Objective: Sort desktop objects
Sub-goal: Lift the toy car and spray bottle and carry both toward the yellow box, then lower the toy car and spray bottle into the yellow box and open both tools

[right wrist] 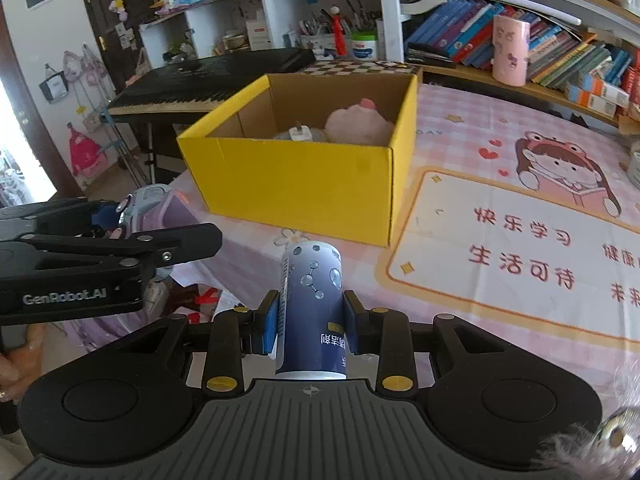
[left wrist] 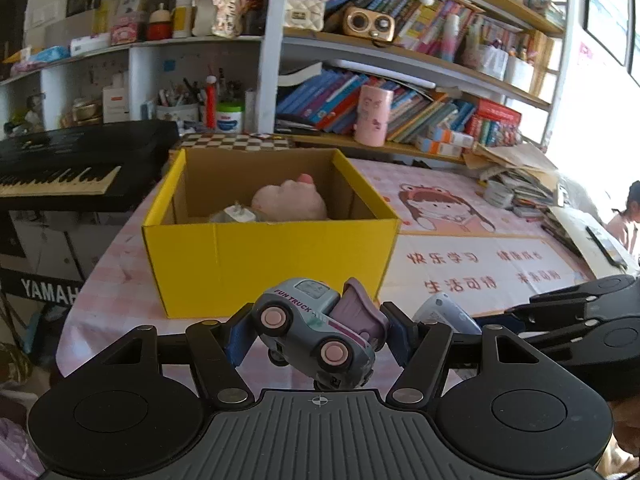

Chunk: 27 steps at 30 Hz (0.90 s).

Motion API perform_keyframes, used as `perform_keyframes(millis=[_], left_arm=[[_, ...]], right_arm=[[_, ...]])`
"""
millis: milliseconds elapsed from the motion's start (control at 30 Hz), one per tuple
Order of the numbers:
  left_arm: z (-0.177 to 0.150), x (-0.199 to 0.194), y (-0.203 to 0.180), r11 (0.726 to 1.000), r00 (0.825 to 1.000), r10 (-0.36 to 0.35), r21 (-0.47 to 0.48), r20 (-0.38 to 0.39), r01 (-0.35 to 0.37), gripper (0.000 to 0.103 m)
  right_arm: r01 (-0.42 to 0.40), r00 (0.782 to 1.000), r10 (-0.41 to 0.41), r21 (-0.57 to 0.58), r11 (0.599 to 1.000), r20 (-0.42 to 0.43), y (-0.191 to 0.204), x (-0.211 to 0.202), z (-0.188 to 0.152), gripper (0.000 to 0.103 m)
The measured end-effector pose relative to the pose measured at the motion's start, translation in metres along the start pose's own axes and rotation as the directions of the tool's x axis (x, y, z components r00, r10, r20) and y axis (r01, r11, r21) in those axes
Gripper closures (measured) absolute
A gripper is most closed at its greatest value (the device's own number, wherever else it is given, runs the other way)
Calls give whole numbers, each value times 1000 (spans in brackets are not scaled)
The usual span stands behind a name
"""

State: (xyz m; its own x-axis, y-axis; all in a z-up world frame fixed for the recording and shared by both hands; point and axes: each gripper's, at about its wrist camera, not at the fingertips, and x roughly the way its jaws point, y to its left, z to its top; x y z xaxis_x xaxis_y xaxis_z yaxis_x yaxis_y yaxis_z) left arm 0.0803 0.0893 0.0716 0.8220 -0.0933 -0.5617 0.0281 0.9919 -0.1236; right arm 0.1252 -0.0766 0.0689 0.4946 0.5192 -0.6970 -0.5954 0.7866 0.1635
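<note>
I have the bench (right wrist: 460, 128) under a pink checked cloth, and on it a glossy mat (right wrist: 520, 248) with a cartoon girl and red Chinese characters. To the side stands a black keyboard (left wrist: 60, 168) whose stand reads "YAMAH" (the last letter is cut off). The yellow cardboard box (right wrist: 304, 184) sits open-topped on the cloth, plain brown inside, with a soft pink plush (right wrist: 356, 124) and a small white plug-like thing (right wrist: 298, 133) lying in it.

My left gripper (left wrist: 316, 334) holds the toy truck (left wrist: 312, 332) between its blue pads, jaws at a middling width, pressed on its front and rear. The truck is moulded grey-blue plastic with pink wheels and a lilac tipper bed, tilted nose-up, and its side reads "FUN TRUCK". It hangs just short of the box's near wall. In the right wrist view that gripper's black body is marked "GenRobot.AI".

My right gripper (right wrist: 310, 322) has its jaws drawn narrow, clamped on a smooth navy cylinder can (right wrist: 314, 312) printed with bubble and molecule shapes and Chinese text I cannot read. It lies along the jaws, in front of the box.
</note>
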Motion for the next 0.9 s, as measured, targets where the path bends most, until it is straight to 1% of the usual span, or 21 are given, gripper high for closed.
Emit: perform_keyframes(millis=[167,300,433,633,767,900], left_arm=[[13,12,5,1000,1000,18,-16,25,-18,37],[31,21,13,997,996,63,-40,64,-60,37],[52,31,22,994,989,106,-51,101,-101,37],[82,56,33,985,975,170,-42,140,-166,37],[96,79,40,978,969,204,-57,136,-198,37],[99,113,44,975,972,221,-46,84,-218,37]], right_arm=[[-31,1000,31,-16,999,5,-1,4,16,73],[-65,998,66,-21,998,22,-6,9,35,73],[-108,992,109,-26,994,65,-15,17,68,73],[-127,978,141,-96,987,155,-28,33,123,73],[-123,971,149,-142,982,188,-38,52,154,73],[-110,973,143,-181,977,183,-46,81,174,73]])
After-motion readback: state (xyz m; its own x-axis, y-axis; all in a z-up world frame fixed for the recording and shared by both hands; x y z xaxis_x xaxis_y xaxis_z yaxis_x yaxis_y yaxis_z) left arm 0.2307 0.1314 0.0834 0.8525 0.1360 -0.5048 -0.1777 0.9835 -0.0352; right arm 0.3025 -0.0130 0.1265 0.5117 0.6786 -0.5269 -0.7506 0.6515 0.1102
